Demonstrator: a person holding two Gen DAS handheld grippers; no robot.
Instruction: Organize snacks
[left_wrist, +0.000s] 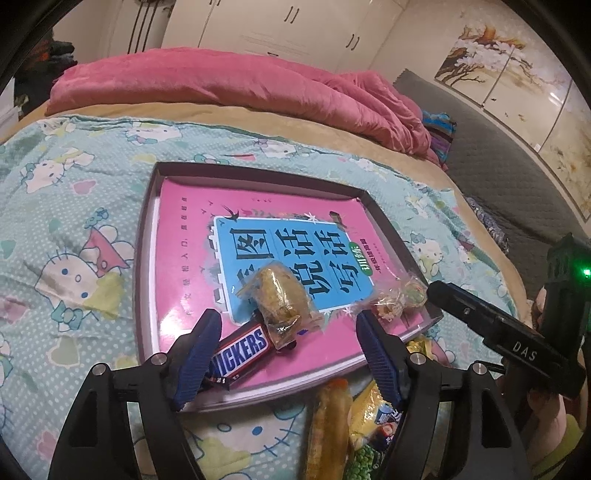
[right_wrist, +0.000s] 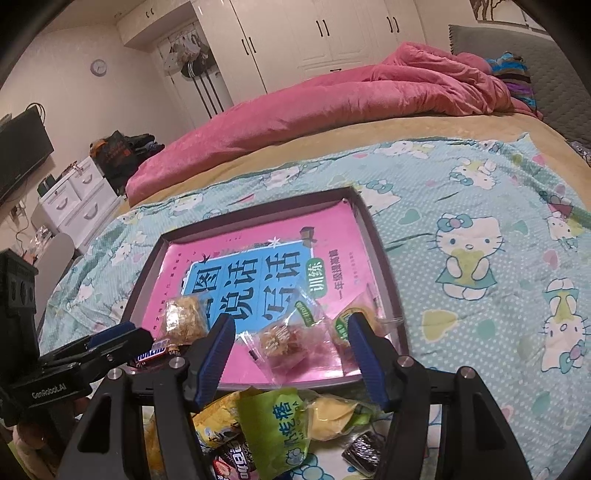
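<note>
Left wrist view: left tongs (left_wrist: 284, 347) spread, empty, over Snickers bar (left_wrist: 236, 354) and gold-wrapped snack (left_wrist: 279, 299) in tray (left_wrist: 146, 236). Bar stiff, slick; take across its width.

Right wrist view: right tongs (right_wrist: 291, 347) spread around clear-wrapped pastry (right_wrist: 284, 341), not pinching. Light, crumbly; grip gently mid-packet.

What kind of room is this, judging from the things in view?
Most likely a bedroom: a bed with a pink quilt, white wardrobes along the wall, and a padded grey headboard.
</note>
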